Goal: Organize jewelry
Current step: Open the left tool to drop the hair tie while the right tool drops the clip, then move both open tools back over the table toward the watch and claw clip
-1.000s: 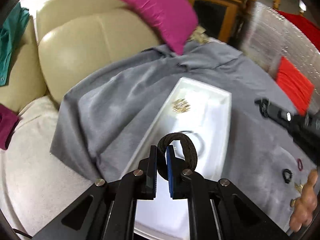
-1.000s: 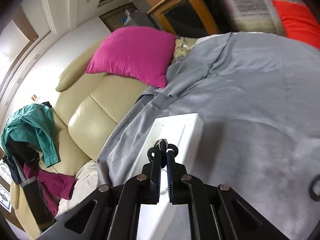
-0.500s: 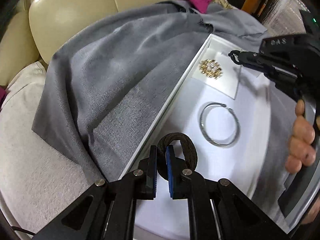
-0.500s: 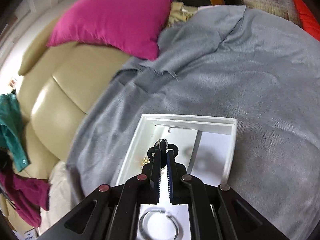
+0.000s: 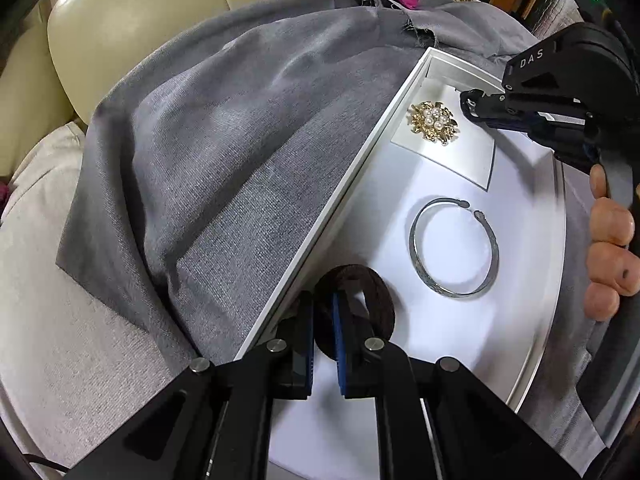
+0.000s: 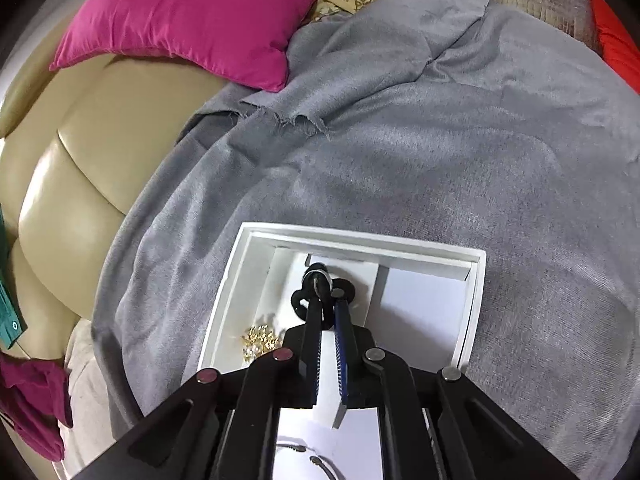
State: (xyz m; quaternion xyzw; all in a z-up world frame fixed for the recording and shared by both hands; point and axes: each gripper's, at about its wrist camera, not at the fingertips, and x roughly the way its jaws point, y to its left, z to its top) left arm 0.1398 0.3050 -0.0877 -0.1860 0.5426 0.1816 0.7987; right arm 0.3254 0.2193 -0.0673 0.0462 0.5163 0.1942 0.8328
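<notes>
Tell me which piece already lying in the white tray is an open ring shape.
The silver bangle: a plain cuff with a gap at its top, unlike the gold pearl brooch on the card beyond it.

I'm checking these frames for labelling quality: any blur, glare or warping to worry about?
Left wrist view: sharp on the gold brooch and silver bangle; the white tray looks bright, its far right rim smeared; fisheye bends its edges. Right wrist view: sharp, the grey cloth bulges, dark corners.
</notes>
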